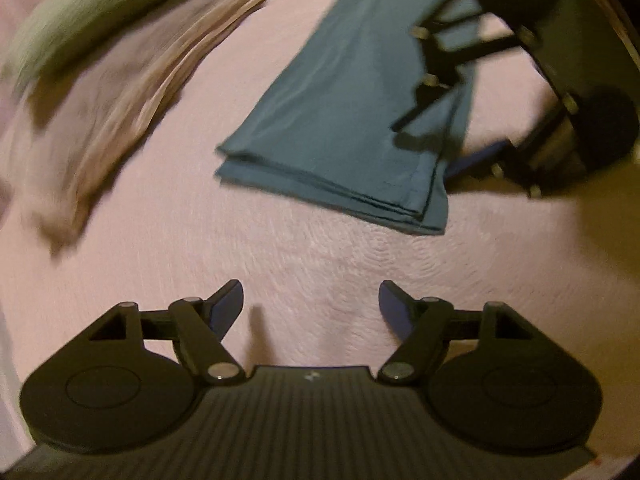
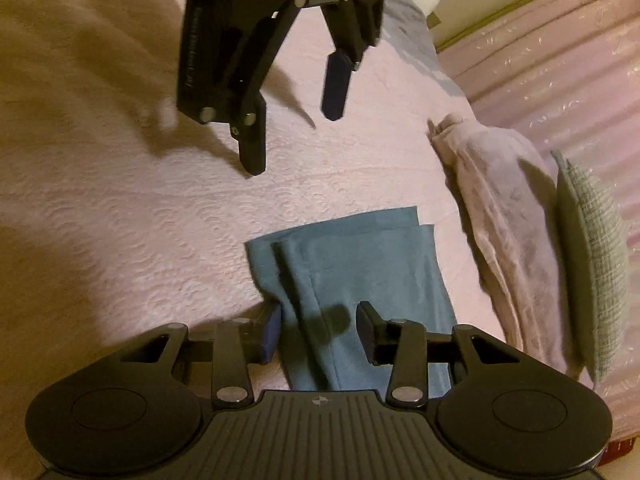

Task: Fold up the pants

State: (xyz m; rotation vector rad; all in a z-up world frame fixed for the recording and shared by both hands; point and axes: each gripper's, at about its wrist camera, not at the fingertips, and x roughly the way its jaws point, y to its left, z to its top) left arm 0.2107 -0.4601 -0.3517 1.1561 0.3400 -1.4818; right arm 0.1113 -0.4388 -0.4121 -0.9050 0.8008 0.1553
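To fold cleanly, the right gripper (image 2: 318, 330), half-open astride the pants (image 2: 360, 264) leg, should pinch every layer while the wide, empty left gripper (image 1: 311, 306) takes the hem corner.

Bed (image 2: 120, 208) under a pale pink textured cover. Lying flat near the middle: folded teal pants (image 2: 360, 272). Off to one side, apart from them: a folded pinkish blanket (image 2: 504, 248), and against it a grey-green checked cushion (image 2: 596, 248).

Faint white lettering on left gripper (image 2: 294, 142); unreadable
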